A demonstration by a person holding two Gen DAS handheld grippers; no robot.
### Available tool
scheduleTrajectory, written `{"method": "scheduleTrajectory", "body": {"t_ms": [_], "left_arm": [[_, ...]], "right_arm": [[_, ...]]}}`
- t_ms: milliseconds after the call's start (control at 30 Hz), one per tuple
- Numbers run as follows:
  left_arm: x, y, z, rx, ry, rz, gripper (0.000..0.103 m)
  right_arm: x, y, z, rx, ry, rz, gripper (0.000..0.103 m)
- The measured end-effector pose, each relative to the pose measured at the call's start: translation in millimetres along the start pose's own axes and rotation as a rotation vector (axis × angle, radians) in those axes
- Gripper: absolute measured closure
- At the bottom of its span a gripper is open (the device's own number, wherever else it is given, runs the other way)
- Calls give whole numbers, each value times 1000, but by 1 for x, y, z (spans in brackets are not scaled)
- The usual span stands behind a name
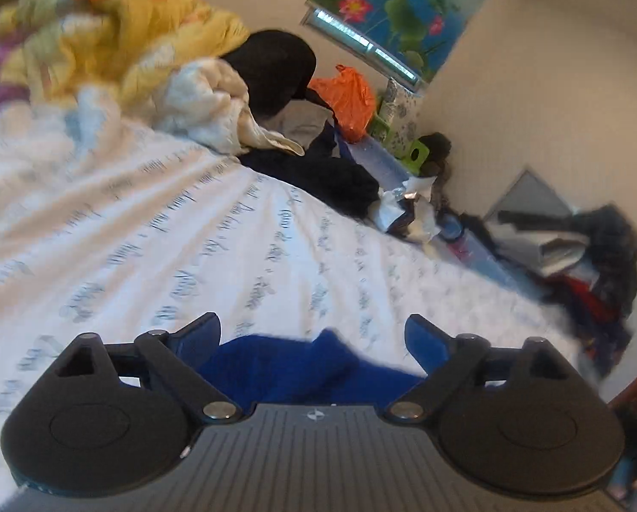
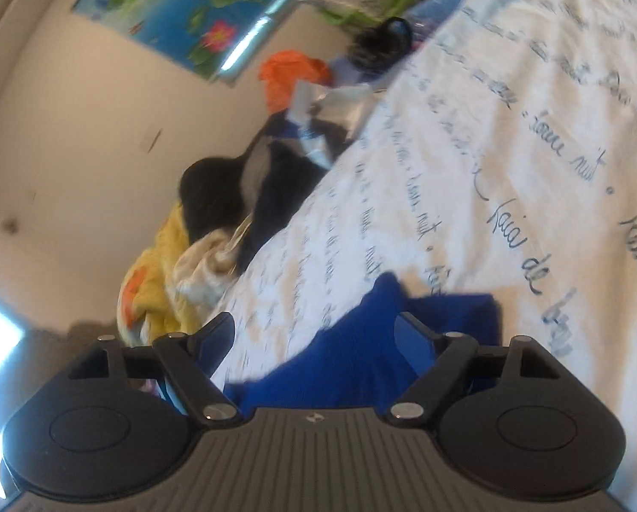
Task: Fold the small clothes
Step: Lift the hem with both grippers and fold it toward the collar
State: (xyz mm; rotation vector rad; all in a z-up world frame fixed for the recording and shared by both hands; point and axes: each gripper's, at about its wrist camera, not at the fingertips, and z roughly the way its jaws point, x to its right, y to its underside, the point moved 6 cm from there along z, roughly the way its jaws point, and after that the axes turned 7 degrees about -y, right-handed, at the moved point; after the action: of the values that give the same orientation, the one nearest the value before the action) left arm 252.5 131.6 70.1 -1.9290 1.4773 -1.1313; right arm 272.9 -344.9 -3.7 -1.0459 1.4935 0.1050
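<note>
garment (image 1: 301, 367) on bed (image 1: 147, 222), clothes pile (image 1: 310, 162) behind

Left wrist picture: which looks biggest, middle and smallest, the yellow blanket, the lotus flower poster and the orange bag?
1. yellow blanket, though it is blurred and runs off the edge.
2. lotus flower poster, not much smaller.
3. orange bag, clearly smallest.
All three sit far back, so this is only how they look.

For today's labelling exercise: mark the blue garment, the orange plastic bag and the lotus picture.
blue garment (image 1: 284, 369): left wrist view, middle of the cloth between the open fingers.
orange plastic bag (image 1: 348, 100): left wrist view, crumpled middle.
lotus picture (image 1: 404, 4): left wrist view, painted centre.
</note>
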Motion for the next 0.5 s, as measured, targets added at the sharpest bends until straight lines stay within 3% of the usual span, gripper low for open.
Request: {"method": "scheduleTrajectory", "body": {"t_ms": [67,167,300,333,400,467,500], "left_arm": [[-2,25,-27,-12,-79,100,13],[-12,73,-54,-61,-124,199,16],[-35,132,-54,-214,-155,191,24],[-36,135,-56,-193,-160,197,24],[-34,137,-56,-222,-96,152,15],[-31,133,-51,-289,64,33,12],[-29,132,-46,-317,105,-29,13]], "right_arm": [[-13,20,-23,-49,62,-144,20],[-13,64,-57,-120,242,-326,20],[1,119,-82,-242,336,-365,21],[2,128,-84,-254,336,-371,20],[-4,137,-85,-266,297,-359,20],[-5,134,-80,-278,193,-232,20],[-3,132,-74,-292,126,-150,20]]}}
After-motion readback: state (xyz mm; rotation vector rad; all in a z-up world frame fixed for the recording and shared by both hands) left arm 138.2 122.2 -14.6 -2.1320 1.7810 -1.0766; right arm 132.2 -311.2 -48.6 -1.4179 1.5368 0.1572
